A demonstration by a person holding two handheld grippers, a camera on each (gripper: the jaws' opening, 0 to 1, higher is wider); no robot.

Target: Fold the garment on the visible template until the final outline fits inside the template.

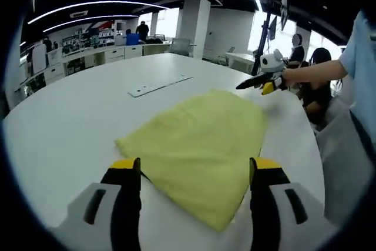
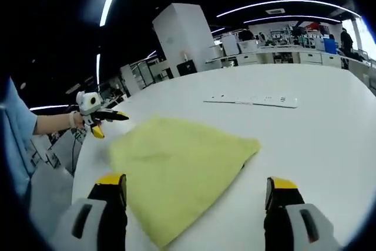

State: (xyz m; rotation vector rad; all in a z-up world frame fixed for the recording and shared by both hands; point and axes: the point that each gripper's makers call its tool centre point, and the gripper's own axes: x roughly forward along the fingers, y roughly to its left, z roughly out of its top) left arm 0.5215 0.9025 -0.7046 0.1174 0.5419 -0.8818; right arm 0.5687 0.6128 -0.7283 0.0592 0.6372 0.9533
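Fingers (image 1: 125,171) of the left gripper (image 1: 197,171) are spread wide and empty, as are those of the right gripper (image 2: 197,187). A folded yellow garment (image 1: 202,145) is laid flat on the white table (image 1: 64,127). No template outline can be made out; a careless regrasp could undo the fold.

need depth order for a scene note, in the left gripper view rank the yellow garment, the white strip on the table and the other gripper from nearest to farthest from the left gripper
1. yellow garment: directly ahead of the left gripper, reaching between its jaws.
2. white strip: past the garment, toward the table's middle.
3. right gripper: upper right, by the garment's far edge; too close to the strip to rank firmly.
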